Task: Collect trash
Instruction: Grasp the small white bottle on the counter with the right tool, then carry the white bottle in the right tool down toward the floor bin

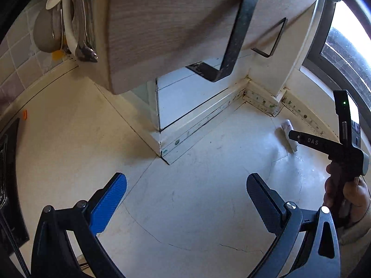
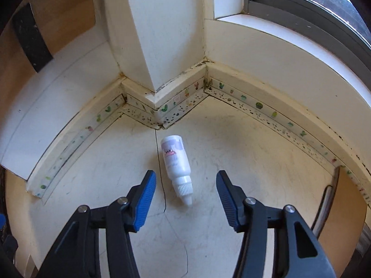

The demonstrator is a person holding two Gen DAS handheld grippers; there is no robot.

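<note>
A small white bottle [image 2: 176,162] lies on its side on the pale floor [image 2: 231,153], just ahead of the right gripper [image 2: 185,190] and between the lines of its two fingers [image 2: 145,194], a little nearer the blue-padded one. Its ribbed cap and pointed nozzle face back toward the fingers; its base points at the corner where a white pillar [image 2: 157,34] meets the stained skirting [image 2: 266,108] with small cactus prints. The right fingers stand wide apart, holding nothing, and none of them touches the bottle. A thin dark crack in the floor runs just beside the bottle on the blue finger's side.

From the left wrist view, the left gripper [image 1: 186,197] is also spread wide and empty, its fingers [image 1: 109,199] hanging over bare floor. The bottle [image 1: 288,136] sits well ahead and off to the side of the darker finger, partly hidden by the tip of the right gripper [image 1: 295,136], which a hand [image 1: 347,197] holds by its handle. A wooden panel [image 1: 174,23] with black metal brackets [image 1: 236,41] looms ahead of the left fingers, and utensils [image 1: 76,18] hang by a tiled wall beyond the blue finger. A window [image 2: 324,18] lies past the dark finger of the right gripper.
</note>
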